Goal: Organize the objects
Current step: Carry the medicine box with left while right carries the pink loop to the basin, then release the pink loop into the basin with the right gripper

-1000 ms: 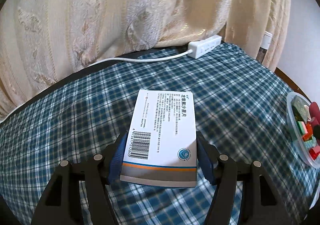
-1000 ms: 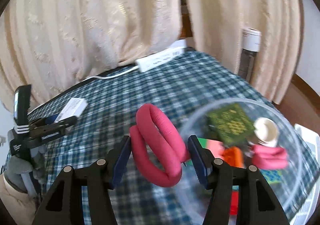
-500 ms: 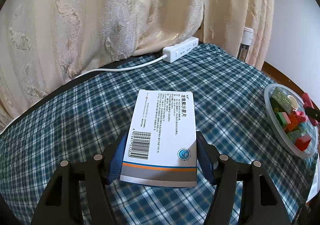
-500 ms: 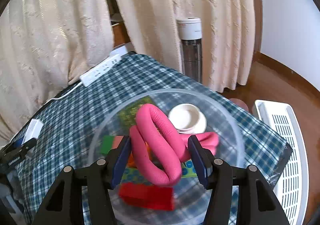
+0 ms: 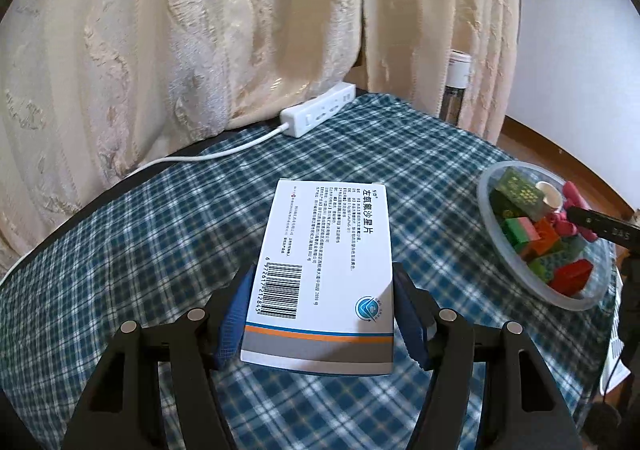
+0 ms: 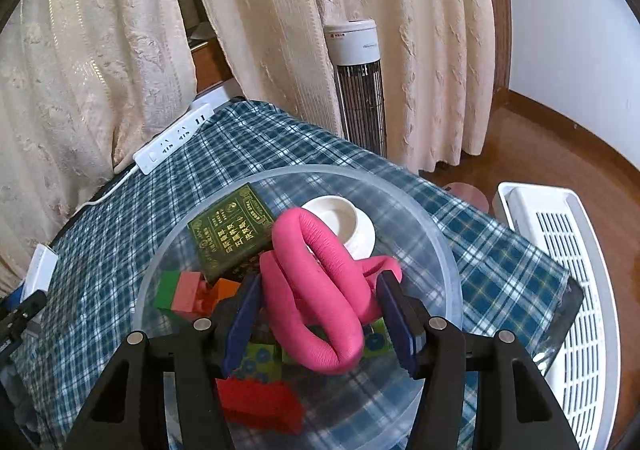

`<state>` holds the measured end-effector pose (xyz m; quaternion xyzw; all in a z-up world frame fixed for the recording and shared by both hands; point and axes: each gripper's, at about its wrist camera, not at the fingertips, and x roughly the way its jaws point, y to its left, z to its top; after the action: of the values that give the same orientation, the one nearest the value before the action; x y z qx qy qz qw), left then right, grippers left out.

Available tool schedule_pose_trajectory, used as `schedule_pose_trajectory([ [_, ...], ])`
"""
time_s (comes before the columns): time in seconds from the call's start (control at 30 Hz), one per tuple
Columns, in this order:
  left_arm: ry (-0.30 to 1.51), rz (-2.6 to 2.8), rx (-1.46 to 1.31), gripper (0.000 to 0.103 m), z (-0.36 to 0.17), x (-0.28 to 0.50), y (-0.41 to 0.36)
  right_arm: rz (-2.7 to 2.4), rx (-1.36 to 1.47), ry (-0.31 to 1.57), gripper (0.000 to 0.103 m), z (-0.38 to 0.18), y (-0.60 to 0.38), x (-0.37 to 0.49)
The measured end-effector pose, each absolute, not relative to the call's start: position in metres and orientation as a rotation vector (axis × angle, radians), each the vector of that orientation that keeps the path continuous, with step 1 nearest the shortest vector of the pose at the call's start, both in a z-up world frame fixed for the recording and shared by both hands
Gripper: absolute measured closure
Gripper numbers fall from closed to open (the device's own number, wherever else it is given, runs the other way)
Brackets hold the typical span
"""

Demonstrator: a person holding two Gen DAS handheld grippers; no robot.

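Observation:
My left gripper (image 5: pixel 322 302) is shut on a white medicine box (image 5: pixel 324 270) with a barcode, held above the blue checked tablecloth (image 5: pixel 160 234). To its right stands the clear plastic bowl (image 5: pixel 494 238) of coloured blocks. In the right wrist view my right gripper (image 6: pixel 316 306) is shut on a pink looped foam tube (image 6: pixel 320 282), held just over the bowl (image 6: pixel 448 250). Inside the bowl lie a green box (image 6: pixel 230 238), a white cap (image 6: pixel 348 221), a red block (image 6: pixel 256 402) and other blocks. The tip of the right gripper shows at the bowl in the left wrist view.
A white power strip (image 5: pixel 318 115) with its cord lies at the table's back edge below cream curtains (image 5: pixel 200 29). A tower fan (image 6: pixel 358 85) stands behind the table. A white slotted appliance (image 6: pixel 568 290) sits on the wooden floor to the right.
My right gripper carried the pink tube rightward from beside the bowl to over its middle, then sank toward the blocks. My left gripper swung with the box so that the bowl came into fuller view.

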<state>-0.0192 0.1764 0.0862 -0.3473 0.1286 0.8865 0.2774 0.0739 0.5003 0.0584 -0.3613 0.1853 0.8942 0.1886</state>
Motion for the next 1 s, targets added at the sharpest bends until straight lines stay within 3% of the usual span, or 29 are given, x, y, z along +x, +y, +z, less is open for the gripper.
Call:
schedule_pose_trajectory([
  [0.23,0.353,2.33,-0.921,0.037,0.089,-0.005,0.2,2.532,-1.011,0.532,0.04,0.056,0.51,0.072],
  [0.37,0.362,2.304,-0.919,0.037,0.088,0.002,0.213,2.563,-1.0,0.603,0.033,0.055,0.517,0.076],
  [1.0,0.456,2.116,-0.86,0.037,0.092,0.043,0.297,2.64,-0.832,0.631,0.03,0.075,0.524,0.114],
])
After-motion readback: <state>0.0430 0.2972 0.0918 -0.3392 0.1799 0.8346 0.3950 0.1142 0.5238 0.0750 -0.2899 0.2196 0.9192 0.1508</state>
